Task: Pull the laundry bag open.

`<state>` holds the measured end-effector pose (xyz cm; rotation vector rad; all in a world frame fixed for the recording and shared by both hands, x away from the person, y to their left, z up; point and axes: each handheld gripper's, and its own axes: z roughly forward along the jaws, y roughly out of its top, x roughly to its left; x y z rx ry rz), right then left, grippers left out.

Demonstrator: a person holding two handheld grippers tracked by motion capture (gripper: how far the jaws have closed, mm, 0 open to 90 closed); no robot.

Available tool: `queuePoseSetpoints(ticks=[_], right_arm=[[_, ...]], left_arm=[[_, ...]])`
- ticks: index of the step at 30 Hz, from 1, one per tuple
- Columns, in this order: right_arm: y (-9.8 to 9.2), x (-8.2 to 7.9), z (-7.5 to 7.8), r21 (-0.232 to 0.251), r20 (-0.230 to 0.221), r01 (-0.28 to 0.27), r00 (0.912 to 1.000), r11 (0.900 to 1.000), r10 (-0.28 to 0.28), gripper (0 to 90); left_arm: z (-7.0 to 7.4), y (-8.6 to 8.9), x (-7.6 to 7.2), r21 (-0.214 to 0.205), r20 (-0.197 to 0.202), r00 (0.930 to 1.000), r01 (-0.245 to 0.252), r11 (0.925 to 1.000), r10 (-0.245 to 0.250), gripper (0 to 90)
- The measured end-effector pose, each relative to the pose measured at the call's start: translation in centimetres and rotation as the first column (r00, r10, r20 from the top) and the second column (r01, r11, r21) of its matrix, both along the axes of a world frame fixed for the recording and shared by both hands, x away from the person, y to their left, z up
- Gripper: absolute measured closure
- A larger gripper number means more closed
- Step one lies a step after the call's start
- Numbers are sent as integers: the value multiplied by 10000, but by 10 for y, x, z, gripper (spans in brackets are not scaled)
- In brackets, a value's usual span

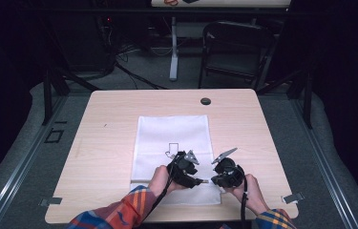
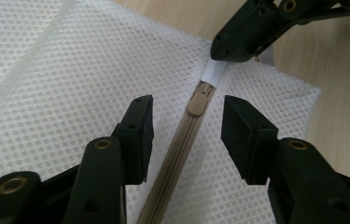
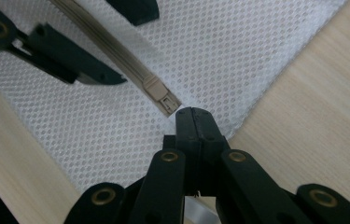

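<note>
White mesh makes up the one laundry bag [image 1: 174, 143], which lies flat near the middle of the wooden table [image 1: 105, 143], its near edge close to the table's front edge. One beige zipper [image 2: 182, 144] runs along the bag, its slider [image 2: 199, 100] sitting almost at the bag's corner, next to a white tab [image 2: 214, 73].

The right gripper [image 3: 194, 116] has its jaws pressed together on that white tab at the zipper's end, with bare wood just beyond the bag's edge. The left gripper [image 2: 186, 126] hangs over the zipper with its jaws apart, one pad on each side of the tape and slider, neither pressing on it.

In the high view the two grippers sit close together at the bag's near right corner. Bare tabletop lies open on all sides of the bag, widest at the left and right. One small dark round cap [image 1: 205, 101] sits near the far edge, well apart from the bag.
</note>
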<state>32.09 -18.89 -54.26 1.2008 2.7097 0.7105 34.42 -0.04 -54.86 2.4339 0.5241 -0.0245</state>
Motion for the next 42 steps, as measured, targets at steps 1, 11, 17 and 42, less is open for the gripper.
queuePoseSetpoints(ticks=[1, 11, 17, 42], right_arm=[[-1, 1, 1, -99, 20, -48, 10000, 9999, 48, 900], [5, 3, -4, -5, 72, 105, 9999, 9999, -105, 900], [4, 4, -6, -46, -118, 159, 9998, 9999, -160, 900], [5, 6, -13, 371, -300, 669, 9974, 9971, -658, 900]], left_arm=[[-1, -2, 0, 15, -32, 10000, 83, 10000, -83, 551], [-8, -10, 1, 62, -106, 9995, 312, 9995, -311, 648], [-12, -14, 1, 121, -88, 9991, 428, 9990, -427, 656], [-16, -19, -2, 223, 332, 9975, 619, 9978, -627, 756]])
